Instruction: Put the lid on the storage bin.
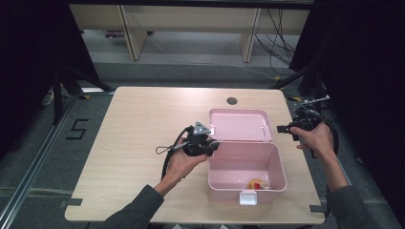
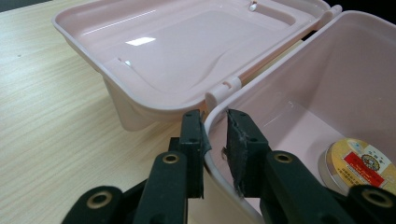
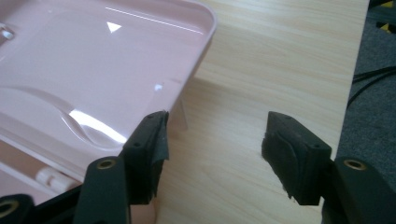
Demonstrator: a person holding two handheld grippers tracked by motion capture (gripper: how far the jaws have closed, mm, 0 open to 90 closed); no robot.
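The left gripper [image 2: 215,140] is seen clenched over the near-left wall of the pink box [image 2: 327,88], one jaw outside and one inside, the rim pinched between them at the centre-bottom of the left gripper view. Just to the right, low in the frame, a round tin [image 2: 362,163] with a gold and red label is found on the box floor (partly cut off by a jaw). The open lid [image 2: 177,51] is laid back flat across the upper frame, hinged to the box.

In the right gripper view the right gripper [image 3: 212,154] is held released, jaws wide apart, nothing between them but bare wooden table [image 3: 280,56]; the lid's corner sits just beside the left-hand jaw.

From above, the box is placed right of centre on the table, small red and yellow items [image 1: 258,184] inside, a white latch [image 1: 248,197] at its lower edge.
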